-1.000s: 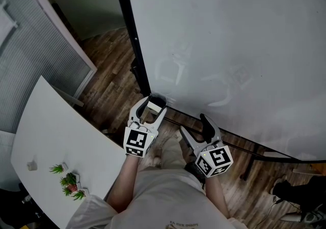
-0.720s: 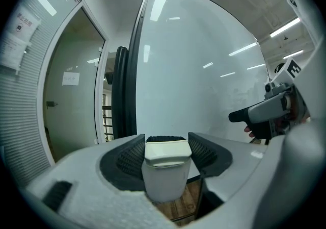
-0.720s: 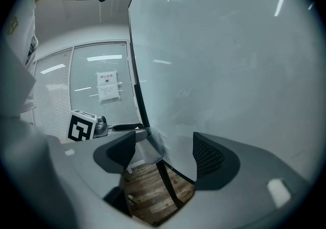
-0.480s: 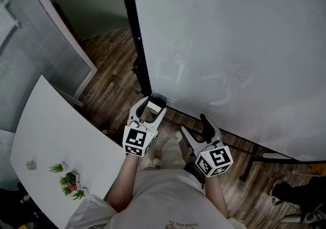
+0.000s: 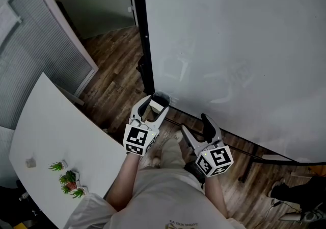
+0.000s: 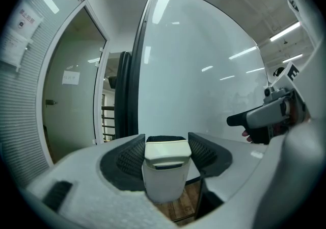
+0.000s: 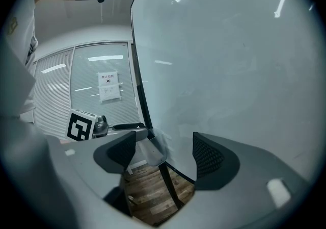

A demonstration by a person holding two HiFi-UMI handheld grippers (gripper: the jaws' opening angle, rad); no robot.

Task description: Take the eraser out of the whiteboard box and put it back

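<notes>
left tongs (image 6: 165, 145): clamped on eraser (image 6: 164, 172), white, upright, near lower corner of whiteboard (image 5: 234, 44).
right tongs (image 7: 164, 149): wide, empty.
clear whiteboard box (image 7: 152, 149): beside left tongs.
step: eraser appears out.
next: likely lower eraser squarely into box, then release.

Dim, fisheye-warped views — ceiling-light glare

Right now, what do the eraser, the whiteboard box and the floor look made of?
Eraser: moulded off-white plastic shell, smooth with a soft sheen. The dark textured strip along its far edge looks like felt, but that is not certain.
Whiteboard box: clear plastic, probably acrylic, since you can see through its wall.
Floor: brown planks with a matte grain. Real wood or laminate can't be told.
</notes>
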